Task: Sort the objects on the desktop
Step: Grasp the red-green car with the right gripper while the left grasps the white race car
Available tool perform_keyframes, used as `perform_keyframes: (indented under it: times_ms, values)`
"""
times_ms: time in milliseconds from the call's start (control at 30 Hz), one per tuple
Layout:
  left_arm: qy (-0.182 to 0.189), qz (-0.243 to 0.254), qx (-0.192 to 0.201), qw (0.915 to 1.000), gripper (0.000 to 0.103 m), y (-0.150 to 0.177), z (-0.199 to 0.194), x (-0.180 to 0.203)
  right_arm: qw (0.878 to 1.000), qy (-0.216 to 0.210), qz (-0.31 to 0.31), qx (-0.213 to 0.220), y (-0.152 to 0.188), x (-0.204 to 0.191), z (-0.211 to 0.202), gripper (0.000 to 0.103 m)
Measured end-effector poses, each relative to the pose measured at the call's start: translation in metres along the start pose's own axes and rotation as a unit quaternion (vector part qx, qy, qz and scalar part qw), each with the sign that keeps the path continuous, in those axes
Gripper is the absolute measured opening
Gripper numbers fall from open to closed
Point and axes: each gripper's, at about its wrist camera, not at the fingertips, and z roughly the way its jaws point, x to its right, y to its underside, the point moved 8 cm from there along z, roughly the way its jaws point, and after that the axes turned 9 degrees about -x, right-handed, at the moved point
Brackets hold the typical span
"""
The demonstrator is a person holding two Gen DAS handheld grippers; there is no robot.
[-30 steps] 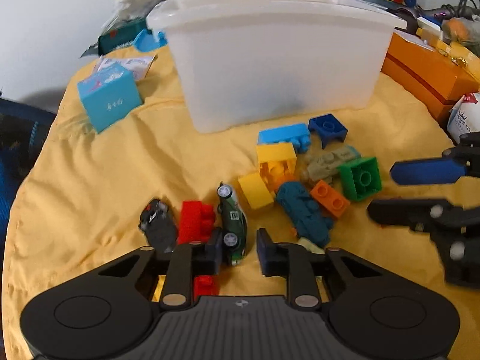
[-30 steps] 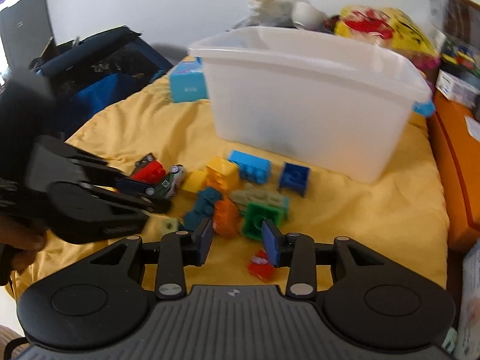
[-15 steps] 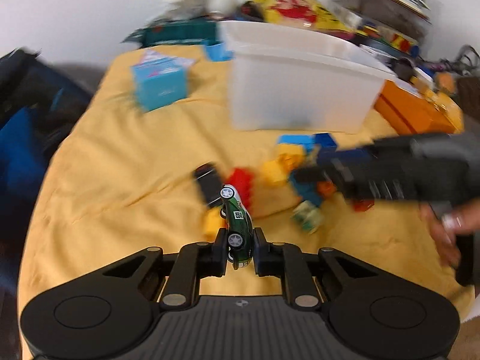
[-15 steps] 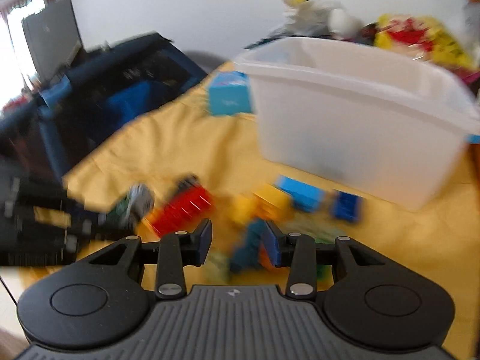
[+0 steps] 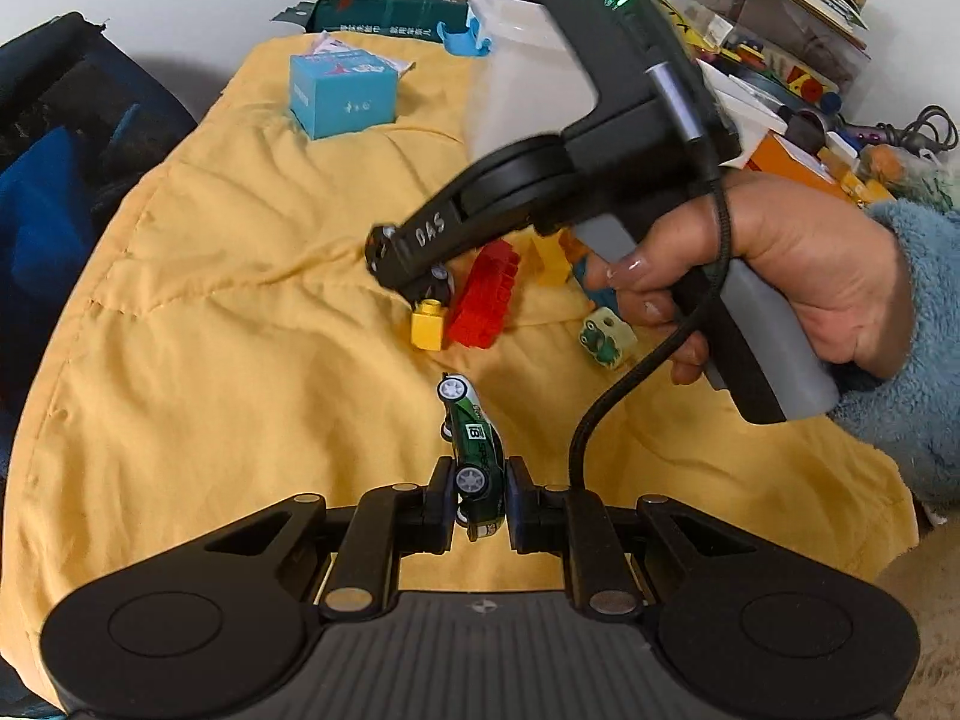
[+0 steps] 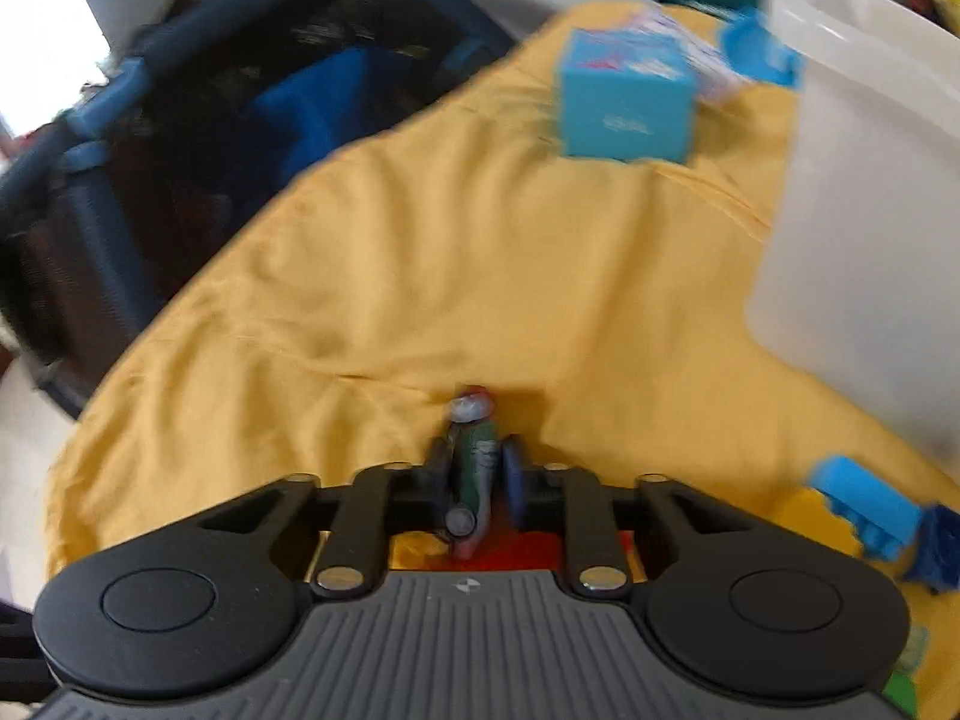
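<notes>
My left gripper (image 5: 478, 495) is shut on a green toy car (image 5: 471, 441) and holds it above the yellow cloth (image 5: 240, 300). My right gripper (image 6: 476, 480) is shut on a small dark toy car (image 6: 473, 468); the view is blurred. In the left wrist view the right gripper (image 5: 420, 288) reaches down at the pile, by a yellow brick (image 5: 428, 324) and a red brick (image 5: 486, 294). A frog-printed block (image 5: 605, 339) lies beside the hand. The white bin (image 6: 870, 210) stands at the back right.
A light blue box (image 5: 342, 93) sits on the cloth at the back left. Blue bricks (image 6: 870, 510) lie near the bin. A dark blue bag (image 6: 180, 150) is off the left edge. Books and clutter (image 5: 780, 30) crowd the back right.
My left gripper has shut on the green car and lifted it back from the pile. My right gripper has swung left across the pile and shut on the dark car.
</notes>
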Motion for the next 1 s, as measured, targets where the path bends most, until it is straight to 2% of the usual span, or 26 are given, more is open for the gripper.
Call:
perform_keyframes:
  times_ms: [133, 200, 267, 433, 500, 600, 700, 767, 833, 1000]
  values:
    - [0.027, 0.013, 0.006, 0.9996, 0.019, -0.005, 0.000, 0.009, 0.998, 0.020, -0.020, 0.063, 0.008, 0.000, -0.044, 0.018]
    - [0.057, 0.017, 0.004, 0.9982, 0.019, -0.011, 0.004, 0.019, 0.995, 0.038, -0.014, 0.094, 0.020, 0.010, -0.076, 0.018]
    - [0.102, 0.019, -0.005, 0.9946, 0.019, -0.018, 0.012, 0.034, 0.992, 0.063, -0.003, 0.109, 0.043, 0.027, -0.105, 0.018]
    - [0.196, 0.012, -0.033, 0.9799, 0.019, -0.029, 0.039, 0.070, 0.984, 0.156, 0.045, 0.070, 0.120, 0.071, -0.140, 0.018]
    - [0.214, 0.003, -0.047, 0.9757, 0.019, -0.028, 0.053, 0.079, 0.977, 0.200, 0.046, 0.049, 0.146, 0.078, -0.140, 0.018]
    - [0.198, 0.000, -0.068, 0.9778, 0.020, -0.023, 0.072, 0.084, 0.966, 0.256, 0.032, 0.019, 0.170, 0.081, -0.127, 0.019]
    - [0.175, 0.005, -0.063, 0.9826, 0.026, -0.021, 0.070, 0.081, 0.961, 0.276, 0.023, 0.000, 0.183, 0.079, -0.113, 0.019]
    - [0.138, 0.023, -0.052, 0.9889, 0.044, -0.021, 0.062, 0.079, 0.963, 0.267, 0.029, 0.001, 0.188, 0.074, -0.111, 0.025]
    - [0.103, 0.043, -0.042, 0.9928, 0.045, -0.020, 0.055, 0.077, 0.969, 0.243, 0.032, 0.014, 0.192, 0.066, -0.113, 0.030]
    - [0.068, 0.093, -0.028, 0.9930, 0.046, -0.017, 0.045, 0.076, 0.979, 0.197, 0.041, 0.035, 0.190, 0.053, -0.119, 0.040]
